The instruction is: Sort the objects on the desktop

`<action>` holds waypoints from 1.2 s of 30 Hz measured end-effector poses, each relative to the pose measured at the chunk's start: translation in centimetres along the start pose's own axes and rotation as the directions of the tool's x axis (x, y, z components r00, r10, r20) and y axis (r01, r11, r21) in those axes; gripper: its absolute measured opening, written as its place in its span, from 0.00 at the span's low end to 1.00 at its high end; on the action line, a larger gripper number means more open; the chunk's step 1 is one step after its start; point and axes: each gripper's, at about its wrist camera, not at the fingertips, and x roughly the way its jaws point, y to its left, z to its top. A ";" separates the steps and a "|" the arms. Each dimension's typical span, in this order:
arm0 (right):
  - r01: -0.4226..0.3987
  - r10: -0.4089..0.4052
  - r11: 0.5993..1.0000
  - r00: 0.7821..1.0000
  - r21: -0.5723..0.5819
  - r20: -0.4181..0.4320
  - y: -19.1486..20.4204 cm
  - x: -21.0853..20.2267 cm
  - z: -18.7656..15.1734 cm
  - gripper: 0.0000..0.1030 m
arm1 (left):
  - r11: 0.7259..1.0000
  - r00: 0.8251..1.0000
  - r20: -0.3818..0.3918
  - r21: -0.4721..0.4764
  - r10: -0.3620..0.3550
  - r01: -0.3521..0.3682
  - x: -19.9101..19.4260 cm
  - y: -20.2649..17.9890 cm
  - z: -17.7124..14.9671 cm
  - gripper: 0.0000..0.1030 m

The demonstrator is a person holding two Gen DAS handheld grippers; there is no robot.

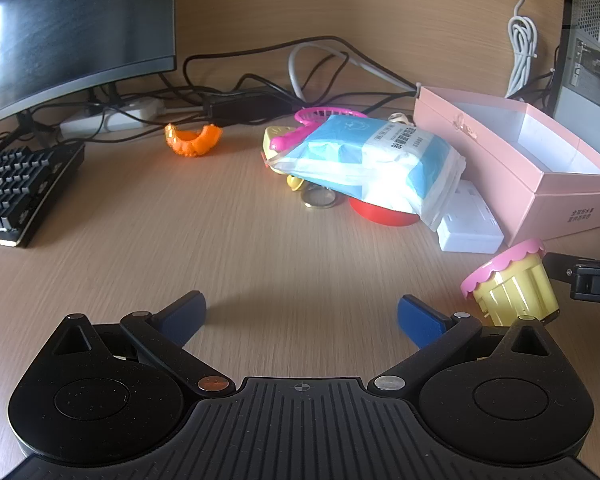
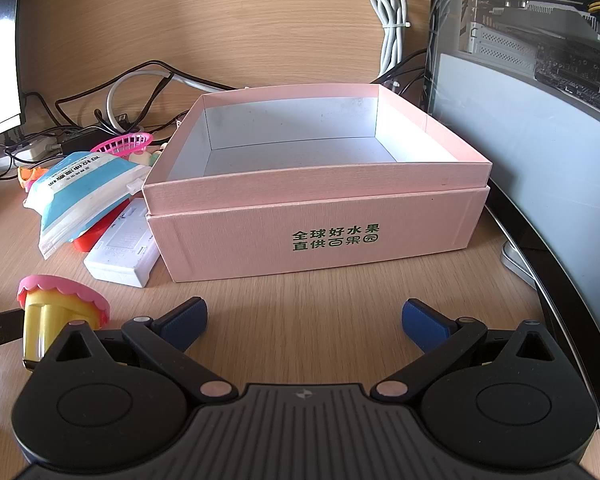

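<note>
While both grippers' fingers stand spread over bare desk, the pink box sits open — seemingly empty.

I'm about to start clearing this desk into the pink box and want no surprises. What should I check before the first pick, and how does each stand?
1. Left tool open, nothing between its fingers: ok.
2. Right tool open and free: ok.
3. Pink box open, nothing inside: ok.
4. Toy cupcake lies on its side, apart from the pile: ok.
5. Blue-and-white packet lies on top of the red piece: not ok, lift the packet first.
6. What else the packet hides: cannot tell.
</note>
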 end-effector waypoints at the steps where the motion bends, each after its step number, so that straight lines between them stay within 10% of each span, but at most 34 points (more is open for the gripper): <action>1: 0.000 0.000 1.000 1.000 0.000 0.000 0.0 0.0 0.0 1.00 | 1.000 1.000 0.000 0.000 0.000 0.000 0.0 0.0 0.0 1.00; 36: 0.001 -0.001 1.000 1.000 0.004 0.000 0.0 0.0 0.0 1.00 | 1.000 1.000 -0.010 0.008 0.000 0.000 0.2 -0.1 -0.1 1.00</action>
